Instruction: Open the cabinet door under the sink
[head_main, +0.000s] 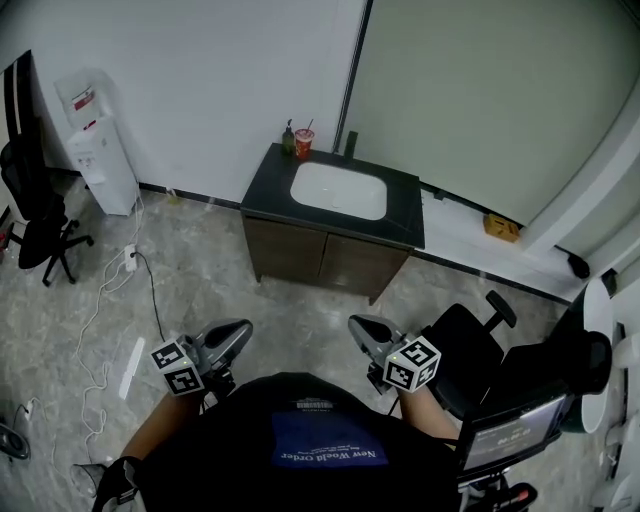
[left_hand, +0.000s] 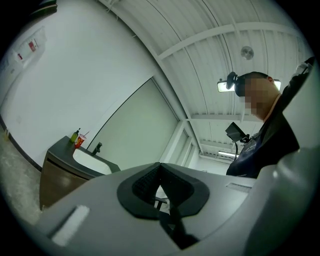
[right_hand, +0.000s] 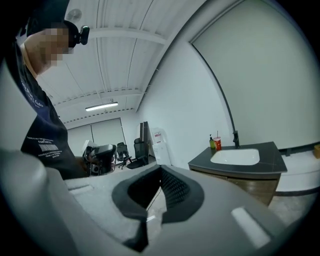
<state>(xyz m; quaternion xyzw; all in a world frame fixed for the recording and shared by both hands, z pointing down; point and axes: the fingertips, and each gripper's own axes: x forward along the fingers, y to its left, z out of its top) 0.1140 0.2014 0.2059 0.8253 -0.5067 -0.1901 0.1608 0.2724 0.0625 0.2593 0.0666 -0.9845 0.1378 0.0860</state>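
- Two items, left gripper (head_main: 238, 330) and right gripper (head_main: 360, 326): jaws pressed together, empty.
- One cabinet (head_main: 325, 260) under sink (head_main: 338, 190): doors closed, well apart from both.

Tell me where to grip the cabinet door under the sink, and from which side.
No handle shows. Probably hook a door's inner edge at the centre seam of the cabinet front, approaching head-on from the floor side, below the overhanging countertop.

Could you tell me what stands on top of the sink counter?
At the back of the dark counter stand a green bottle, a red cup with a straw and a faucet; a white basin sits in it. The cabinet doors are closed, hiding the inside.
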